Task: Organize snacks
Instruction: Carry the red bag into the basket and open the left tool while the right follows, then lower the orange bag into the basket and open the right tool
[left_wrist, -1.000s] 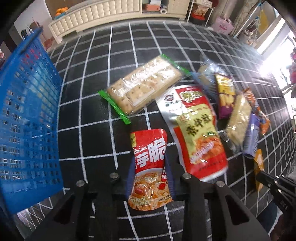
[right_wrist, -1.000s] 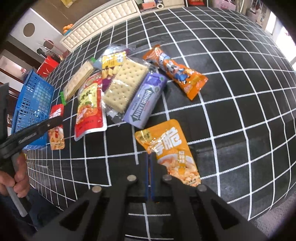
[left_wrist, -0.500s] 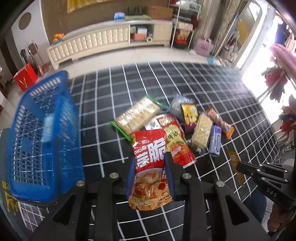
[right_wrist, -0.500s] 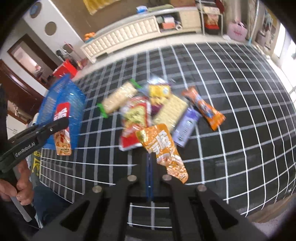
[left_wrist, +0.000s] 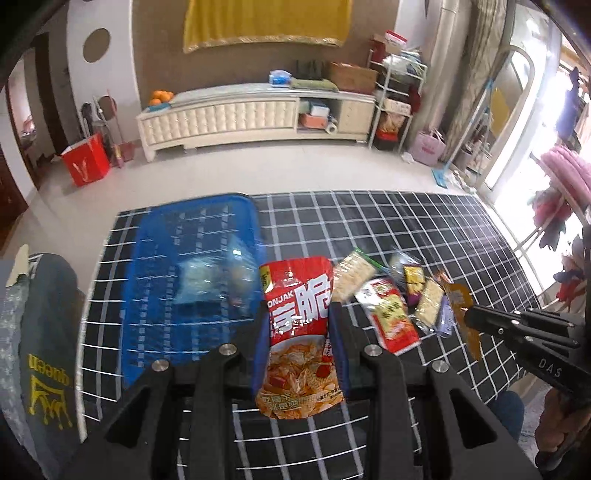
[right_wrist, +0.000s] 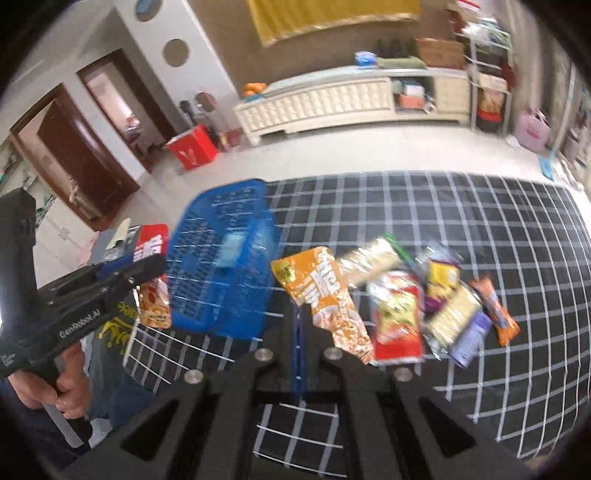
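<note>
My left gripper (left_wrist: 298, 314) is shut on a red snack pouch (left_wrist: 299, 350), held well above the black grid-cloth table (left_wrist: 369, 214). A blue plastic basket (left_wrist: 192, 266) stands below and left of it, with a pale packet (left_wrist: 199, 280) inside. My right gripper (right_wrist: 298, 314) is shut on the edge of an orange snack pouch (right_wrist: 325, 295), which hangs slanted over the table just right of the basket (right_wrist: 225, 266). The right wrist view shows the left gripper (right_wrist: 147, 266) with the red pouch (right_wrist: 153, 306) at the basket's left side.
A pile of snacks lies right of the basket: a cracker pack (left_wrist: 351, 275), a red-and-yellow pouch (left_wrist: 391, 317), a purple pack (right_wrist: 471, 339) and an orange bar (right_wrist: 496, 314). A person's clothing (left_wrist: 48, 332) is at the table's left edge. Floor and a white cabinet (left_wrist: 240, 118) lie beyond.
Both grippers have risen high off the table, each carrying its pouch. The views now take in the whole table, and the orange pouch has swung left toward the basket.
</note>
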